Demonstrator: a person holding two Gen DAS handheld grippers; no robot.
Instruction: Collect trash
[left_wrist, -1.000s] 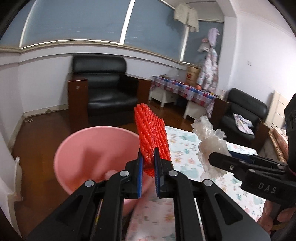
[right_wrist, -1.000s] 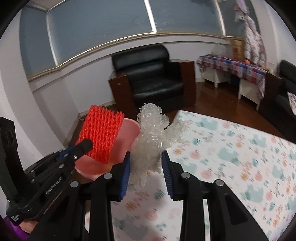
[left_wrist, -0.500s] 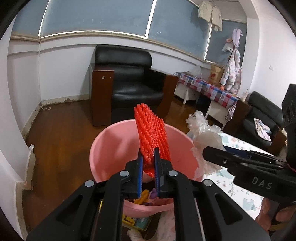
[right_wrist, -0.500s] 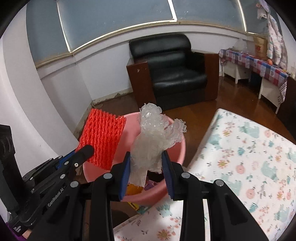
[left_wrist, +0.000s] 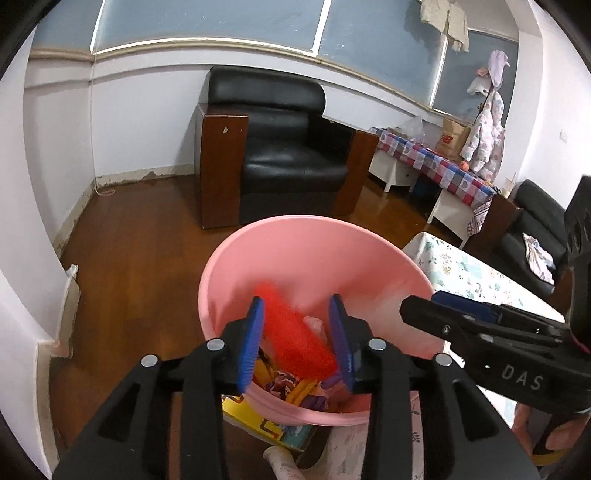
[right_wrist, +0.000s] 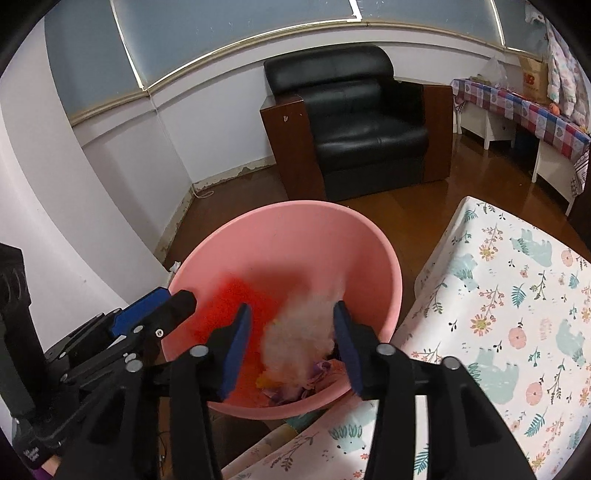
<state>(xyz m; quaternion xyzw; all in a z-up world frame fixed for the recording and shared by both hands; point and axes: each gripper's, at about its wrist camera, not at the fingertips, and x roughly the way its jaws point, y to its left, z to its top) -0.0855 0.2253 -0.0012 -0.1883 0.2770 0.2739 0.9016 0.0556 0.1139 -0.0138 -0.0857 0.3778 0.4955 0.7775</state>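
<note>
While both claws hang over the pink basin (left_wrist: 317, 258), which stands just beside the floral-clothed table (right_wrist: 517, 295), their jaws are opening. The red foam net (left_wrist: 295, 332) falls free between the left gripper (left_wrist: 297, 339) pads into the basin. The clear plastic wad (right_wrist: 299, 332), blurred, drops loose between the right gripper (right_wrist: 291, 343) pads onto the basin's trash.

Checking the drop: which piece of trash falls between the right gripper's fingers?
The crumpled clear plastic wrap, pale and blurred; the red foam net falls left of it, by the left gripper.
</note>
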